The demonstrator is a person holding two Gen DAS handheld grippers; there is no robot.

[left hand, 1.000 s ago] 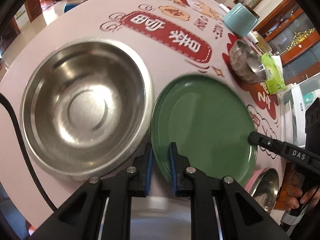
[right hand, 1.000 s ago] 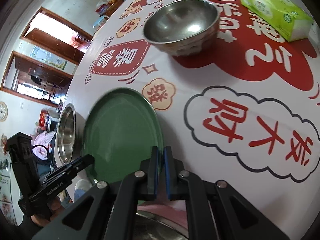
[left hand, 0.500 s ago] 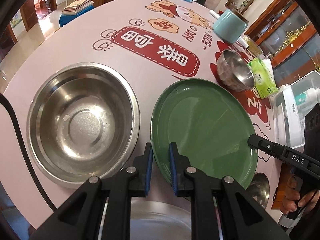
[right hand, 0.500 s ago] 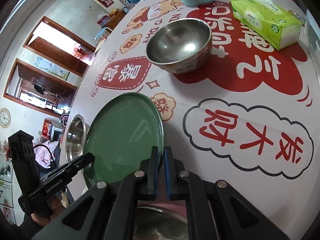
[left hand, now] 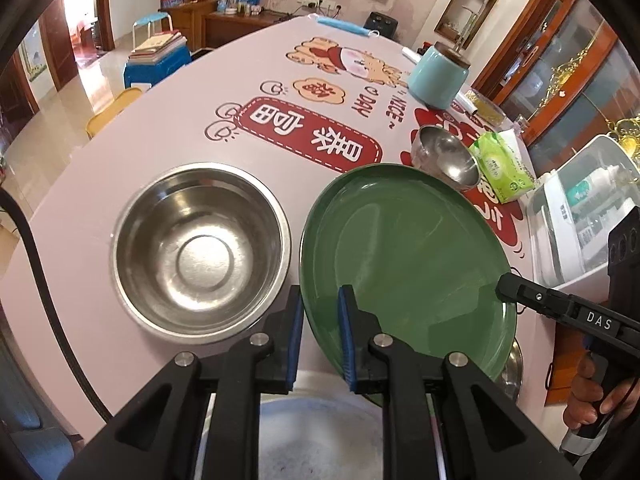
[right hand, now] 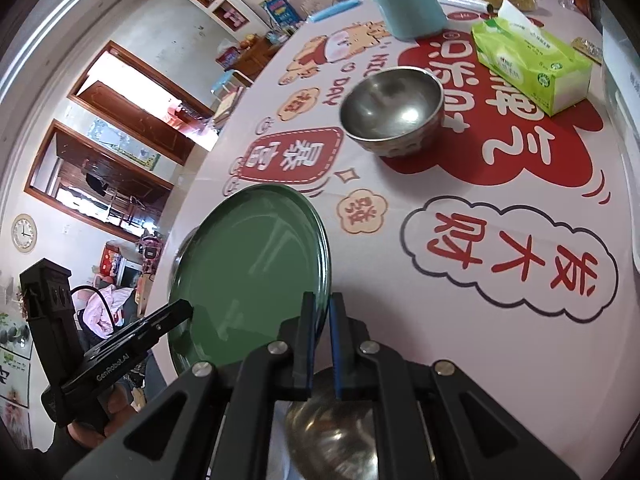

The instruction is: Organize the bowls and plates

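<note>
Above the table [left hand: 168, 128], both tools [left hand: 319, 334] [right hand: 320, 344] clench one green plate [left hand: 404, 252] beside two steel bowls [left hand: 200, 248] [left hand: 446, 156]

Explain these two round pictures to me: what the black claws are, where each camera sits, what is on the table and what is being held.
No robot here: a person holds two hand-held claws, each carrying a wide-angle camera looking along its fingers. One picture comes from the left gripper, the other from the right gripper. Both are shut on opposite edges of the green plate, lifted and tilted above the table. On the table are a large steel bowl, a small steel bowl, a blue canister and a green tissue pack.
</note>
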